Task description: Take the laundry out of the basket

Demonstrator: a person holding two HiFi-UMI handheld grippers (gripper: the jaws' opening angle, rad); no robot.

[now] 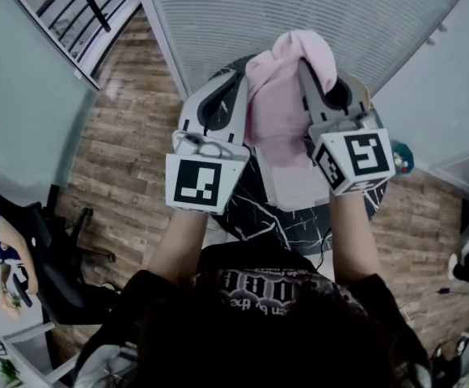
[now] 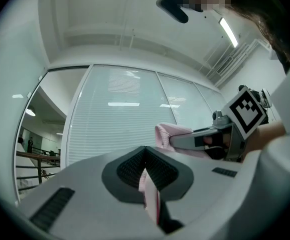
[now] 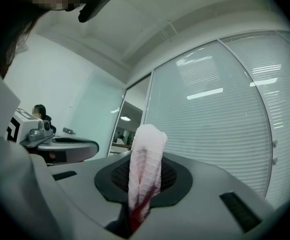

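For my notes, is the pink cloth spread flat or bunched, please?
Bunched: the pink cloth hangs crumpled, pinched by the left gripper and the right gripper.

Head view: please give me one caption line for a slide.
Seen from above, the left gripper and the right gripper both clamp one pink cloth above a dark marbled table.

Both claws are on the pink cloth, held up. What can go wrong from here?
1. The left claw pinches only a thin edge of the pink cloth; it may slip out.
2. The right claw holds a thicker bunched fold, so spreading the claws would likely load the weaker left grip.
3. The cloth hangs slack between them over the dark table; a lost grip would probably leave it dangling from one claw.
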